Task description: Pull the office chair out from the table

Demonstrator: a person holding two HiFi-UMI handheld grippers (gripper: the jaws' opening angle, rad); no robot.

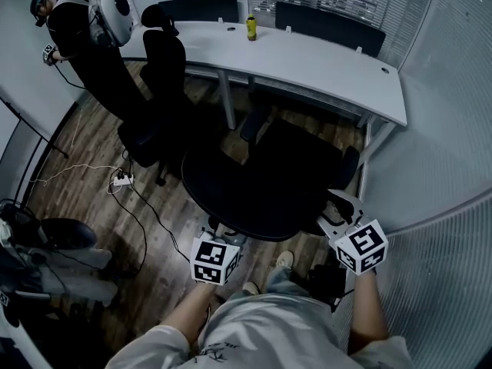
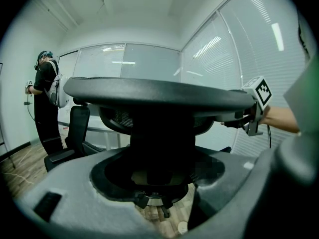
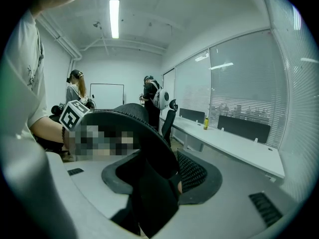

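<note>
We stand behind the office chair (image 1: 269,179), which faces the table (image 1: 323,64) at 12 o'clock with its back toward us; its front sits close to the table's near edge, though we cannot tell whether any of it lies underneath. The left gripper (image 1: 221,237) is clamped on the backrest rim at the chair's 7 o'clock and the right gripper (image 1: 338,210) on the same rim at 5 o'clock. In each gripper view the dark rim fills the gap between the jaws. We judge that a hold on both sides lets the chair roll straight back toward 6 o'clock without swivelling. Our own feet are just behind the chair. A second chair (image 1: 157,68) stands at 10 o'clock, with a person (image 1: 84,37) beyond it. A power strip (image 1: 121,180) and its cables lie on the floor at 9 o'clock, and the glass wall (image 1: 453,114) runs close at 3 o'clock, so there is little room to drift sideways. A bottle (image 1: 250,28) stands on the table.
</note>
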